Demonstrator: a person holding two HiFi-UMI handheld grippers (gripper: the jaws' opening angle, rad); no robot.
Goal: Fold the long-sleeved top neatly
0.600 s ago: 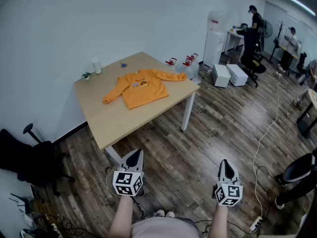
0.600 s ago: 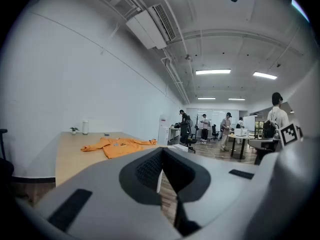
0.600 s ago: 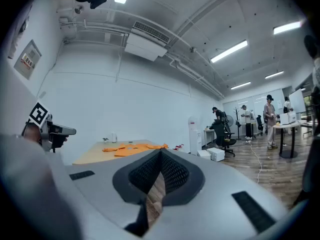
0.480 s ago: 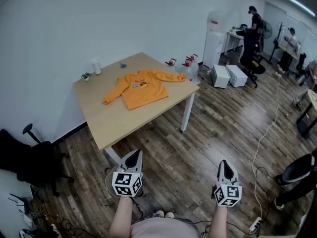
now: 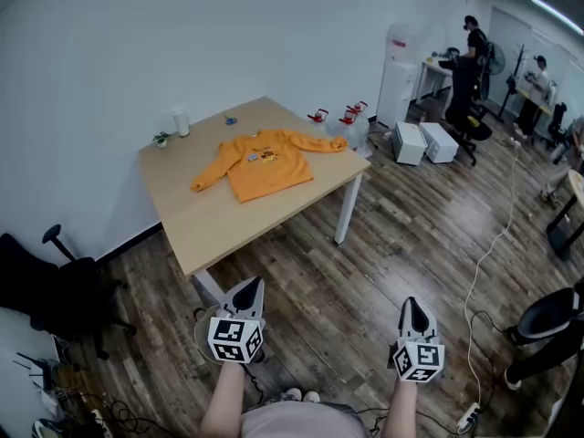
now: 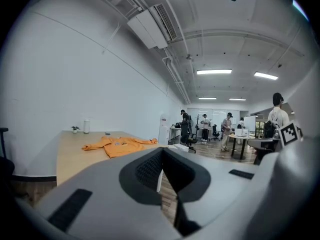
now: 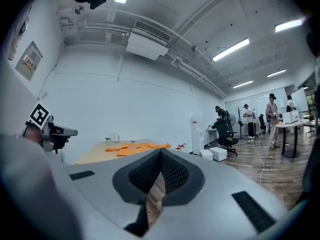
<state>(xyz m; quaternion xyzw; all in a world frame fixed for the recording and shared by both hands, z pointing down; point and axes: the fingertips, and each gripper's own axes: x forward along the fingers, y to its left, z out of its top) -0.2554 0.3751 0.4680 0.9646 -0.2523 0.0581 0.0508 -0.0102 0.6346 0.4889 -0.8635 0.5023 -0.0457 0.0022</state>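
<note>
Head view gives me the orange long-sleeved top (image 5: 263,162) spread flat, sleeves out to either side, on the far half of the pale wooden surface (image 5: 214,226). My left hand-held gripper (image 5: 250,286) and right hand-held gripper (image 5: 414,303) hang over the dark plank floor (image 5: 365,272), short of the surface's near edge and well apart from the top. Each has its jaws pressed tight together. Both gripper views put the top ahead, left of centre.
</note>
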